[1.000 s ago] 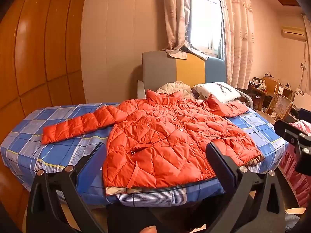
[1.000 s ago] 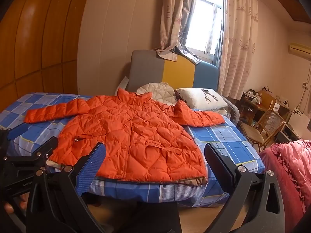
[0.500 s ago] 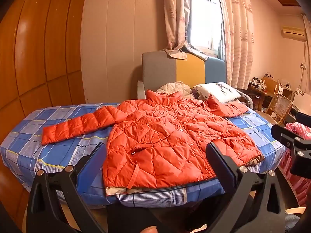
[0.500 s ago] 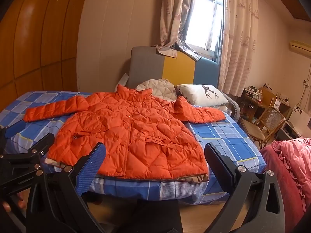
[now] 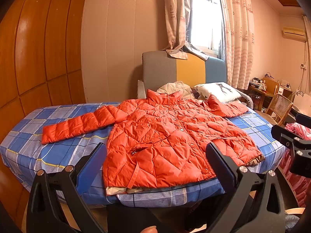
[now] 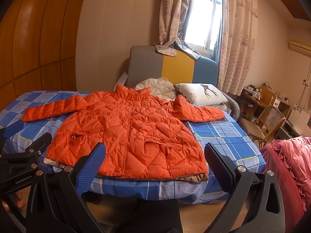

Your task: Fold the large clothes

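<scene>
Barely any change from a second ago: our view has crept slightly nearer. On the left, our left gripper (image 5: 155, 167) hangs spread wide, empty; its frame lettering is too small to read. The orange jacket (image 6: 126, 128) lies flat on the checked bed (image 6: 223, 136), sleeves out. Our right gripper (image 6: 153, 167) gapes too.

walls: wood panelling (image 5: 38, 48) – cream; window (image 6: 202, 25) – bright, curtained; rattan chair (image 6: 266, 122) right

Only one marking shows — small pale lettering on the left tongs (image 6: 25, 149), too blurred to read.
</scene>
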A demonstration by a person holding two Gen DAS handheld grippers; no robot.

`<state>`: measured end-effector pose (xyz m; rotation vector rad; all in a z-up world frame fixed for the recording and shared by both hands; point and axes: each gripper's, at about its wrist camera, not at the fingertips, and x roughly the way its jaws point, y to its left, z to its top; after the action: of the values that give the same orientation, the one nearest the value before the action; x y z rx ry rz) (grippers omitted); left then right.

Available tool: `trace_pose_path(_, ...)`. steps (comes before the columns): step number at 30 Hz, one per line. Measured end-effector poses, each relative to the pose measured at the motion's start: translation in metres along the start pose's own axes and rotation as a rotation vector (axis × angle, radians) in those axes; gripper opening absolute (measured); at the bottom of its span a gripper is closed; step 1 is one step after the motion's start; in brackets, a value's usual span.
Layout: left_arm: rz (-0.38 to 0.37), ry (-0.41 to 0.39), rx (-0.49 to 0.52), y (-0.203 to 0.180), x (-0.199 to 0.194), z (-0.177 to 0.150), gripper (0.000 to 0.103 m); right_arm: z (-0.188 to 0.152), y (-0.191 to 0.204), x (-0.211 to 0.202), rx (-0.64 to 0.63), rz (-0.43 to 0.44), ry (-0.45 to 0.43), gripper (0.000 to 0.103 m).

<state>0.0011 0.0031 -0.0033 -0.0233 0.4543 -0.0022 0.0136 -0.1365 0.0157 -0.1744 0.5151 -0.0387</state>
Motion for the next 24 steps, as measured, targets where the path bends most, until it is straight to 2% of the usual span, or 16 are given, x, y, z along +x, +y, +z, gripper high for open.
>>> trace_pose_path(24,-0.006,0.010,-0.009,0.0000,0.0006,-0.0012,0.101,-0.0032,-0.0079,0.0062,0.012,-0.007,0.020,0.100)
